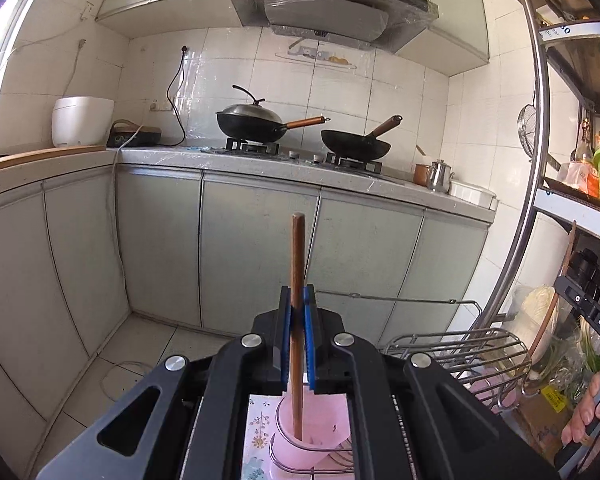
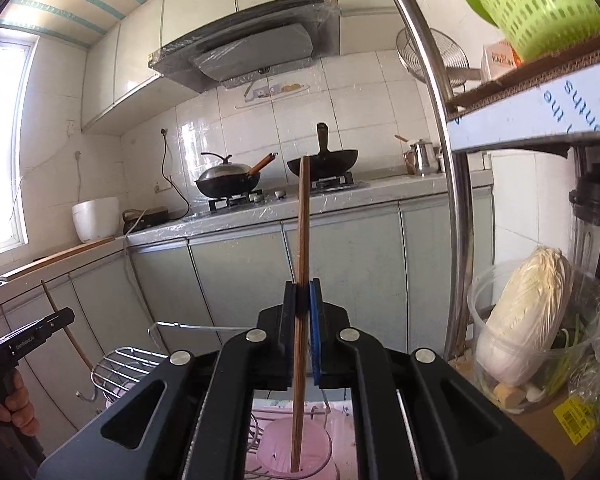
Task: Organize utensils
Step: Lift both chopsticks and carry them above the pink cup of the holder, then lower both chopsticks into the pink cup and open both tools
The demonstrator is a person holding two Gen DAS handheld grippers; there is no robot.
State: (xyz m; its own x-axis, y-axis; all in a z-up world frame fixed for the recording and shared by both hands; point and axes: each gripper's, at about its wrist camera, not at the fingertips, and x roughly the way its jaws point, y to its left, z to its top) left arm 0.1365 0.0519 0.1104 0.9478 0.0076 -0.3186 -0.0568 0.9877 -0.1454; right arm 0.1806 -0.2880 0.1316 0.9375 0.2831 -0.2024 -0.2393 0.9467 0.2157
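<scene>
Two grippers each pinch one wooden chopstick between blue-padded jaws pressed tight on the stick. The left gripper holds its chopstick upright, its lower end dipping into a pink cup ringed by wire just below; the cup's rim leaves little room around the stick. The right gripper holds a second chopstick, leaning slightly, its tip down inside a pink cup seen in the right wrist view. Whether these are the same cup I cannot tell. A wire dish rack stands just right of the left gripper, and a steel shelf post rises close on the right. Open floor lies ahead up to grey cabinets. Beyond, two black woks sit on the stove.
</scene>
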